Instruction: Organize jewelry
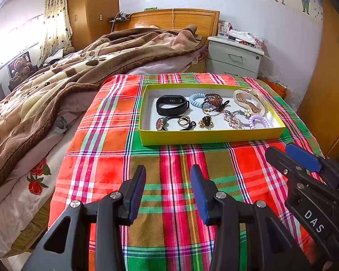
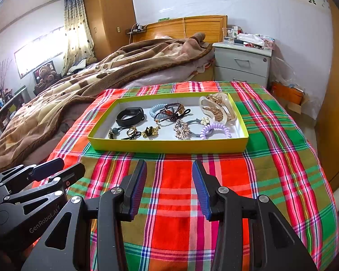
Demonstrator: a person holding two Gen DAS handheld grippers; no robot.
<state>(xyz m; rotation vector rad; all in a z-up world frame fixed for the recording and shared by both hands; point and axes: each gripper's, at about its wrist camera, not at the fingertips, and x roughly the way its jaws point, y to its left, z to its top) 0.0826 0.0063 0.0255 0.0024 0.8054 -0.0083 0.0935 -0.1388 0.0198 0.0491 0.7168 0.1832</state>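
A yellow-green tray [image 1: 210, 137] [image 2: 167, 147] sits on the plaid cloth and holds several pieces: a black band [image 1: 172, 105] [image 2: 130, 116], a blue coil tie [image 1: 195, 100], a dark bead bracelet [image 1: 213, 102], gold rings [image 1: 184, 120], a clear hair claw [image 1: 248, 101] [image 2: 218, 109], a purple coil tie [image 1: 258, 122] [image 2: 215, 131] and a rhinestone clip [image 2: 181, 129]. My left gripper [image 1: 168, 190] is open and empty, short of the tray's near wall. My right gripper [image 2: 169, 187] is open and empty, also short of the tray, and shows in the left wrist view [image 1: 289, 158].
The plaid cloth [image 1: 174, 214] covers a small table beside a bed with a brown blanket [image 1: 67, 76]. A grey nightstand [image 1: 235, 56] stands behind the table. A wooden wardrobe [image 1: 327, 103] is at the right.
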